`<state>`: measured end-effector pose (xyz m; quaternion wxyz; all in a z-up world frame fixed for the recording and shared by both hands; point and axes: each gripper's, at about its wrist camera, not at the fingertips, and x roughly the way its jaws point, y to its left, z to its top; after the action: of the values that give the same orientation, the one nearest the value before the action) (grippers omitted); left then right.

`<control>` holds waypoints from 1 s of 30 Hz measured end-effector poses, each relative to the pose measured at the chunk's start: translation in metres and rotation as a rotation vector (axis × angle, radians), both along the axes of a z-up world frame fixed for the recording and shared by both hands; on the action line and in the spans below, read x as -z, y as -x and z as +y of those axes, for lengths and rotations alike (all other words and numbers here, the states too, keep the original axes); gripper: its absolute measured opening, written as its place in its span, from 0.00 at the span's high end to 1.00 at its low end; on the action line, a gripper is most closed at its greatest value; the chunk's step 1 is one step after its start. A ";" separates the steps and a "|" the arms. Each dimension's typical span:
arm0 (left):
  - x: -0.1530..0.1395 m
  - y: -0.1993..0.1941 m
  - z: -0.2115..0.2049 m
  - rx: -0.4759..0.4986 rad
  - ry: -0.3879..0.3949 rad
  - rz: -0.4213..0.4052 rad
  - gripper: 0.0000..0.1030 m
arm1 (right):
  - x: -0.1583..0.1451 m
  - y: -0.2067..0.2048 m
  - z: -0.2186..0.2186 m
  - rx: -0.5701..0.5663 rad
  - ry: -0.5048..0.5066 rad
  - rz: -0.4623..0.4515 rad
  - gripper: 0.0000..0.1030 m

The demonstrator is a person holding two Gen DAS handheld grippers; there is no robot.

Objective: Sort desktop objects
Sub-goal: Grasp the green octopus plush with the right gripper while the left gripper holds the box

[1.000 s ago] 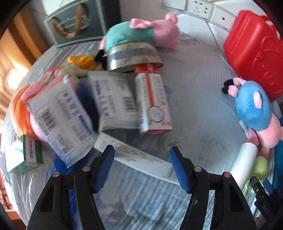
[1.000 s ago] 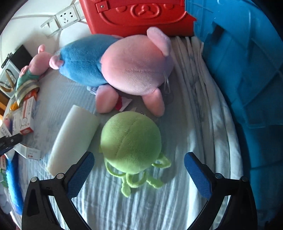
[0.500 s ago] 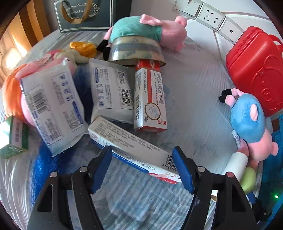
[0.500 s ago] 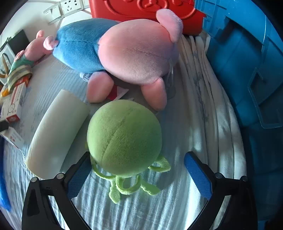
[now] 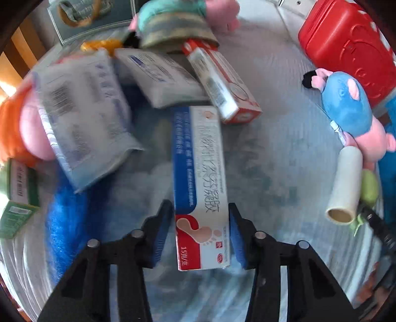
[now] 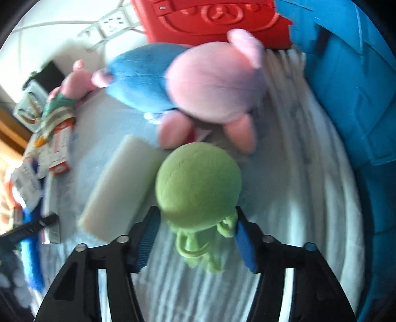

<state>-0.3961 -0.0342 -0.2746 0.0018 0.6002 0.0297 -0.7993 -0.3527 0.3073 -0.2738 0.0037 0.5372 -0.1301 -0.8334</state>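
A long white, blue and red box (image 5: pixel 198 158) with a footprint picture lies lengthwise between the blue pads of my left gripper (image 5: pixel 199 232). Its jaws are closing, and both pads touch the box's near end. In the right wrist view a green plush octopus (image 6: pixel 198 178) sits on the pale striped cloth (image 6: pixel 297 198). My right gripper (image 6: pixel 195 232) is closing around its lower half, with the pads against its sides and tentacles.
A white roll (image 6: pixel 118 183) lies just left of the octopus. Behind it is a blue and pink pig plush (image 6: pixel 198 81). A red case (image 6: pixel 210 19) and a blue bin (image 6: pixel 346 86) stand at the back right. Foil pouches (image 5: pixel 84 123), a red-white box (image 5: pixel 222 81) and a green box (image 5: pixel 19 195) crowd the left.
Both grippers went from wide open to closed in on their objects. The left one came down onto the long box, which turned from slanted to lengthwise. The octopus now sits deeper between the right pads.
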 end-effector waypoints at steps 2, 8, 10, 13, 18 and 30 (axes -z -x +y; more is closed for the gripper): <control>0.002 -0.007 -0.012 0.011 0.055 0.001 0.57 | 0.001 -0.001 -0.006 -0.025 -0.006 0.002 0.46; -0.013 -0.014 -0.024 0.060 0.028 0.064 0.57 | 0.001 -0.014 0.000 0.032 -0.022 -0.002 0.28; -0.015 -0.008 -0.019 0.089 0.039 0.078 0.53 | -0.005 -0.017 0.008 0.040 -0.037 0.006 0.27; -0.006 0.005 -0.015 0.108 0.060 0.066 0.52 | -0.009 -0.015 0.014 0.054 -0.050 0.015 0.26; 0.002 0.021 -0.005 0.098 0.041 0.041 0.51 | 0.000 0.002 0.010 0.066 -0.082 0.002 0.26; -0.048 -0.041 0.013 0.181 -0.006 0.148 0.62 | -0.040 -0.049 -0.029 0.008 -0.105 0.079 0.40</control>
<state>-0.3549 -0.0210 -0.2263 -0.0744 0.5398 -0.0224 -0.8382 -0.3034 0.2781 -0.2340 -0.0227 0.5029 -0.0878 -0.8596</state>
